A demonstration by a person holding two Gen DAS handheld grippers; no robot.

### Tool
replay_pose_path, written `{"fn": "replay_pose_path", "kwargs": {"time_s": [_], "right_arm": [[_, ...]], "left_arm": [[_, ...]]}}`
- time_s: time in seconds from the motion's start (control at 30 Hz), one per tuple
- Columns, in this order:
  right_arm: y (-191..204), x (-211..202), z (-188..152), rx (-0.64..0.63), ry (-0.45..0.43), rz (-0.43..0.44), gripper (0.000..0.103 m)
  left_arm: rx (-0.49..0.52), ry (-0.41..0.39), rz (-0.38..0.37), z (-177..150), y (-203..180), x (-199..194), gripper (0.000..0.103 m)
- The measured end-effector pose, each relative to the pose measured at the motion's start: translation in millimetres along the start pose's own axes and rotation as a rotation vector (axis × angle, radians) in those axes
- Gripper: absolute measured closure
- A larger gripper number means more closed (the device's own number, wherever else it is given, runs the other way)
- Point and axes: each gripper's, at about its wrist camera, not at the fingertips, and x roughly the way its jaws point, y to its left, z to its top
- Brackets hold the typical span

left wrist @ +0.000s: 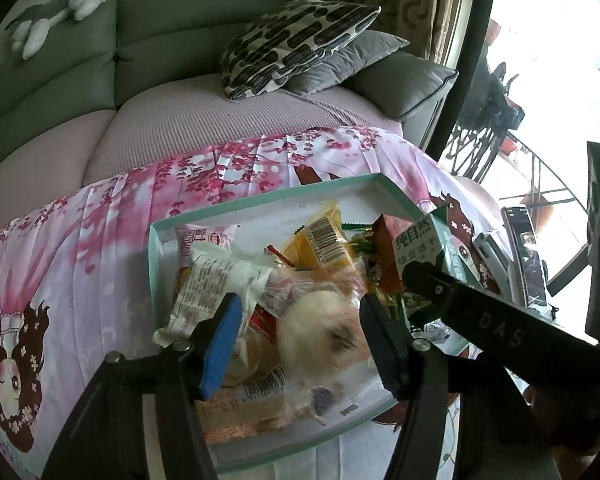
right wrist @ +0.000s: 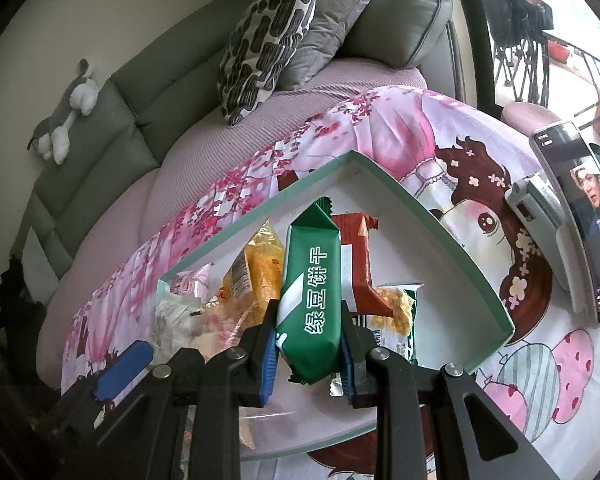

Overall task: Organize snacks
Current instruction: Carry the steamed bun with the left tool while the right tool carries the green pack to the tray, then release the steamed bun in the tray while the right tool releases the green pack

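Over the teal snack tray (right wrist: pixel 452 240), right gripper (right wrist: pixel 309 354) clamps a green mung-bean biscuit pack (right wrist: pixel 310 304).
Left gripper (left wrist: pixel 296 340), jaws parted, straddles a wrapped bun (left wrist: pixel 324 332); closing hard could crush it.

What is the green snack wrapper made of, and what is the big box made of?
The green wrapper looks like thin glossy plastic film: it shines and has zigzag crimped ends. The box looks like stiff matte cardboard, white inside with a pale green rim; its walls stand straight and thin. It could be coated paperboard.
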Motion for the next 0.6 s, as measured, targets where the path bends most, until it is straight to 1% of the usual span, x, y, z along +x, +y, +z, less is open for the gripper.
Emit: {"fn": "replay_pose_path", "kwargs": {"time_s": [0.1, 0.3, 0.47, 0.6], "right_arm": [[-0.6, -0.7, -0.2, 0.003, -0.002, 0.002, 0.075], [-1.8, -0.8, -0.7, 0.004, 0.001, 0.004, 0.076], [1.9, 3.7, -3.6, -0.017, 0.026, -0.001, 0.075], [1.2, 6.6, -6.3, -0.014, 0.044, -0.01, 0.074]], "left_arm": [[-0.002, -0.003, 0.008, 0.1, 1.0, -2.9, 0.041], [-0.049, -0.005, 0.023, 1.9, 12.7, -10.7, 0.041], [-0.127, -0.016, 0.037, 2.2, 33.0, -18.3, 0.041], [-0.202, 0.01, 0.052, -0.9, 50.5, -17.1, 0.041]]}}
